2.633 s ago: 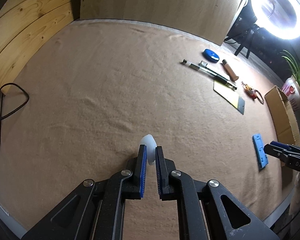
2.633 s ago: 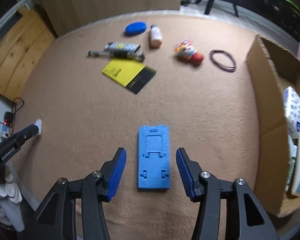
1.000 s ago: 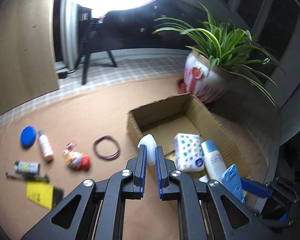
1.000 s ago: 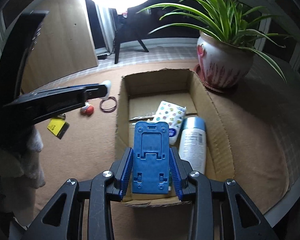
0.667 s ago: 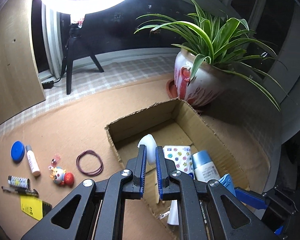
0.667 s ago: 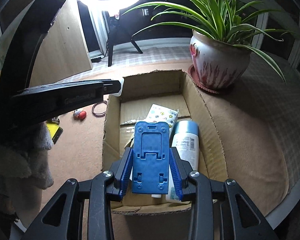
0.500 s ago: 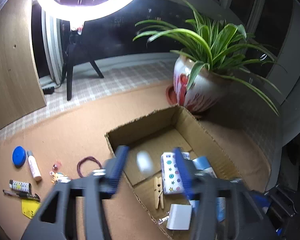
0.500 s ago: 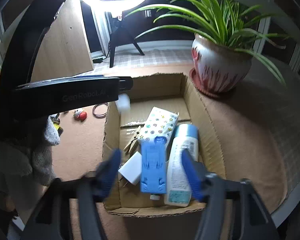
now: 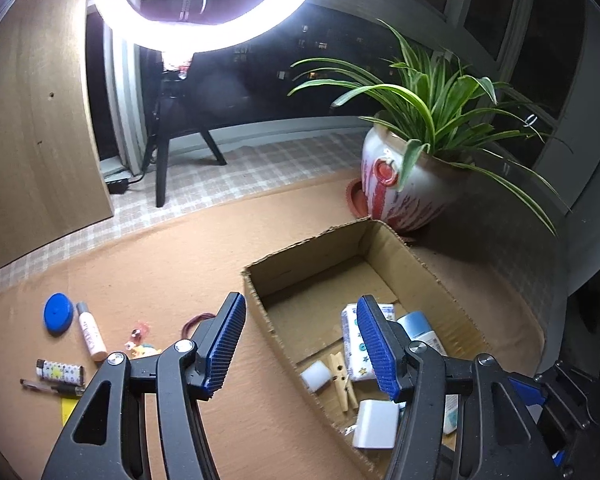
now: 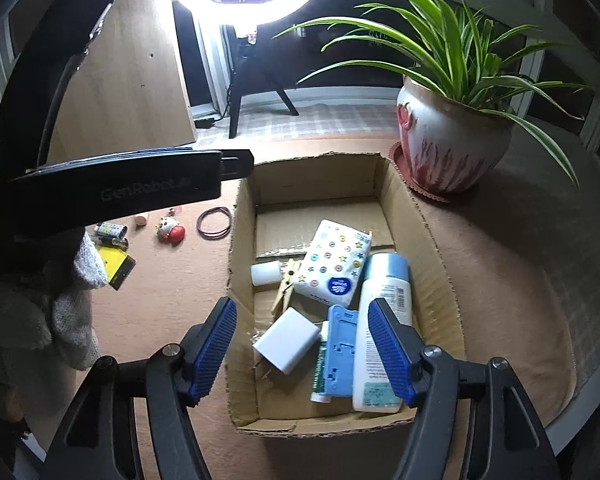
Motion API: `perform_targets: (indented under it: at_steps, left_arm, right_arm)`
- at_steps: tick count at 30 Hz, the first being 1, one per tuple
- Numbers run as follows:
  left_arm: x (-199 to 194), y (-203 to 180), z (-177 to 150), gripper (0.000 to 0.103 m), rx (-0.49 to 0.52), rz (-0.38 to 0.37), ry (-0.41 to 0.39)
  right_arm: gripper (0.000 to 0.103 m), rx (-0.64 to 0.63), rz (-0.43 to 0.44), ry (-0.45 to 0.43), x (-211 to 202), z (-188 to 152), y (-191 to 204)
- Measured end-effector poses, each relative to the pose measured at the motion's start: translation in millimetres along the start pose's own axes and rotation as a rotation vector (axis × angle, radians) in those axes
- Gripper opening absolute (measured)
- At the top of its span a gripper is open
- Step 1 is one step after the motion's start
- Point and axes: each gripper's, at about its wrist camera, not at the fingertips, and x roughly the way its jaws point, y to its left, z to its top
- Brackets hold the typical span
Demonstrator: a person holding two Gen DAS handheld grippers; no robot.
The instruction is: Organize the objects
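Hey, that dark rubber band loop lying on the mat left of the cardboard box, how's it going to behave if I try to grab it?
The rubber band is probably floppy: a thin loop lying flat on the mat, so it would likely sag and lose its shape when lifted. Being so low, it may slip under the fingers. It looks very light and unlikely to roll.

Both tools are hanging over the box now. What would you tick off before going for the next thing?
1. Left tool empty, jaws apart: ok.
2. Right tool empty, jaws apart: ok.
3. Blue plastic stand lying inside the brown cardboard box: ok.
4. Small white cap lying inside the box: ok.
5. Table cleared: not ok; the dark rubber band and red-and-white toy figure are outside the box.
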Motion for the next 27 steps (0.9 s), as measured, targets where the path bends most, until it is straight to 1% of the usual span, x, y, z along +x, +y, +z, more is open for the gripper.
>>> perform_targets:
  at_steps: [5, 8, 14, 18, 23, 27]
  left_arm:
    - [-8, 18, -8, 0.062, -0.024, 0.007, 0.01]
    - [-11, 35, -18, 0.062, -0.039, 0.022, 0.026]
    - [-16, 87, -39, 0.062, -0.105, 0.068, 0.071]
    - [-21, 126, -52, 0.062, -0.148, 0.113, 0.095]
    - [-21, 167, -63, 0.062, -0.213, 0.132, 0.133]
    - [-17, 199, -67, 0.061, -0.257, 0.148, 0.158]
  right_arm:
    - [0.065, 0.007, 0.017, 0.006, 1, -1, 9]
    - [0.065, 0.022, 0.04, 0.018, 3, -3, 13]
    - [0.065, 0.042, 0.079, 0.042, 9, -4, 24]
    - [0.065, 0.031, 0.092, 0.053, 12, -5, 36]
    - [0.065, 0.011, 0.104, 0.069, 17, -8, 51]
    - [0.065, 0.0, 0.104, 0.072, 18, -9, 59]
